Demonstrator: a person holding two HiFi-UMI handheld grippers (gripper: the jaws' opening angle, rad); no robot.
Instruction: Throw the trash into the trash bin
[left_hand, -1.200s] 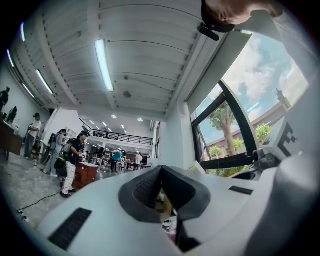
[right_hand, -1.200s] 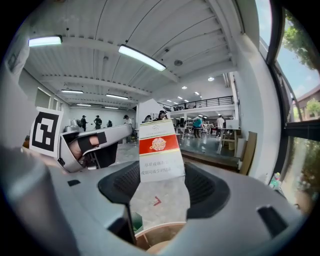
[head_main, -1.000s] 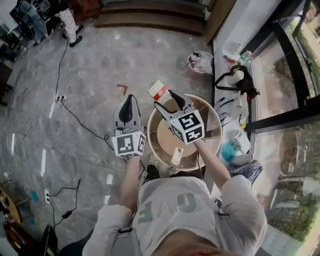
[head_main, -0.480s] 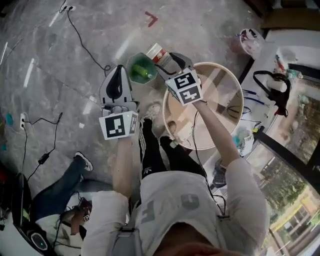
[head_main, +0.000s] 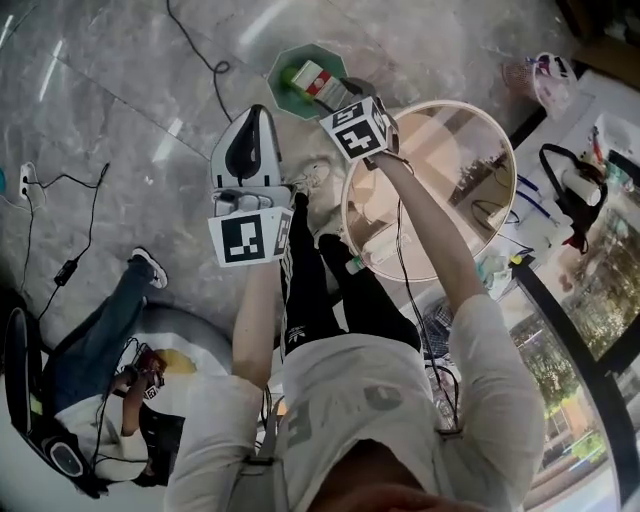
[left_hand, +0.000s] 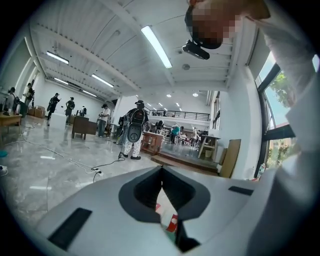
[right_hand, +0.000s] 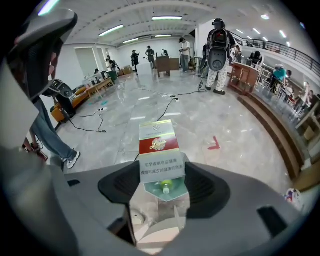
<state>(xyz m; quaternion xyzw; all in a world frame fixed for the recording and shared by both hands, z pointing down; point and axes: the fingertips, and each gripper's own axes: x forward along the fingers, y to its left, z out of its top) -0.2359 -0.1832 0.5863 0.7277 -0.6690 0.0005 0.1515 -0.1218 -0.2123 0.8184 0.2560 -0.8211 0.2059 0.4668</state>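
A red-and-white cigarette pack (head_main: 318, 82) (right_hand: 159, 144) is held in my right gripper (head_main: 332, 92) (right_hand: 162, 172), which is shut on it. The pack hangs directly over the green trash bin (head_main: 292, 70), which stands on the floor beside the round table. In the right gripper view, part of the bin (right_hand: 165, 192) shows under the pack, with a green bottle lying inside. My left gripper (head_main: 257, 115) (left_hand: 161, 169) is shut and empty, just left of the bin. Through the gap below its tips I glimpse the pack and a bit of green.
A round wooden table (head_main: 470, 135) stands to the right of the bin, with a small bottle (head_main: 365, 260) near its front edge. A seated person (head_main: 105, 340) is at lower left. Cables (head_main: 60, 270) run across the marble floor. A red mark (right_hand: 214, 145) lies on the floor beyond.
My right gripper has carried the pack from the table's rim to above the green bin, which has come into view. The left gripper has kept alongside it, still shut.
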